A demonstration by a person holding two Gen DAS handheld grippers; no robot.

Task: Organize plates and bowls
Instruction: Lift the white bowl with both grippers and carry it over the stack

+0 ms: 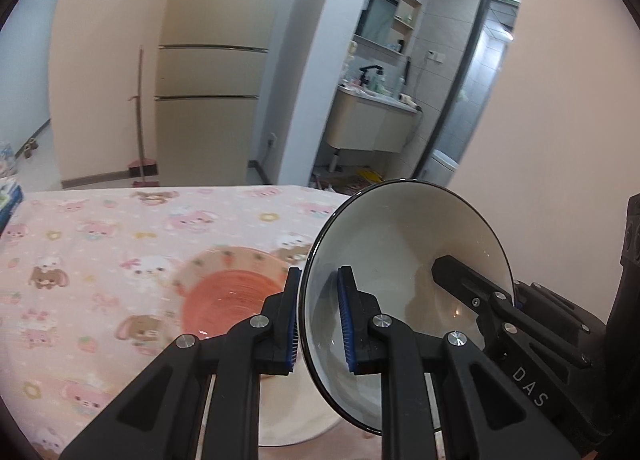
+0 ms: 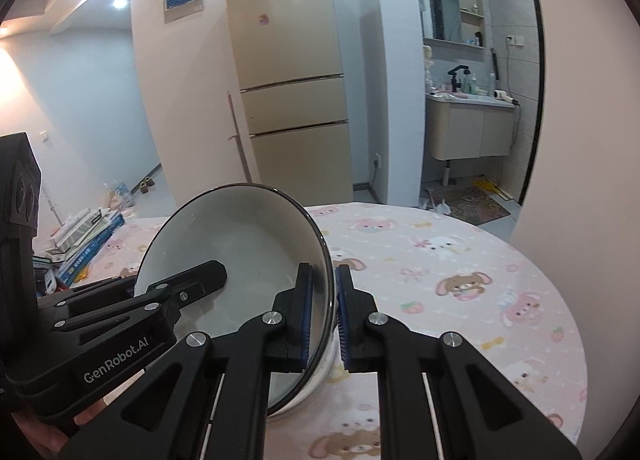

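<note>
Both black two-finger grippers, left gripper (image 1: 318, 320) and right gripper (image 2: 324, 316), are pinching opposite rims of a dark-rimmed white ceramic bowl (image 1: 404, 244), hiding part of what seems an orange-centred patterned plate (image 1: 232, 292) lying on the pink cartoon tablecloth (image 2: 460, 272).

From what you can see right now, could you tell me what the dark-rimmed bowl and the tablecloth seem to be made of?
Dark-rimmed bowl: likely glazed ceramic; glossy pale inside with reflections, thin dark rim.
Tablecloth: probably printed fabric, possibly coated; matt pink with cartoon animals.
</note>
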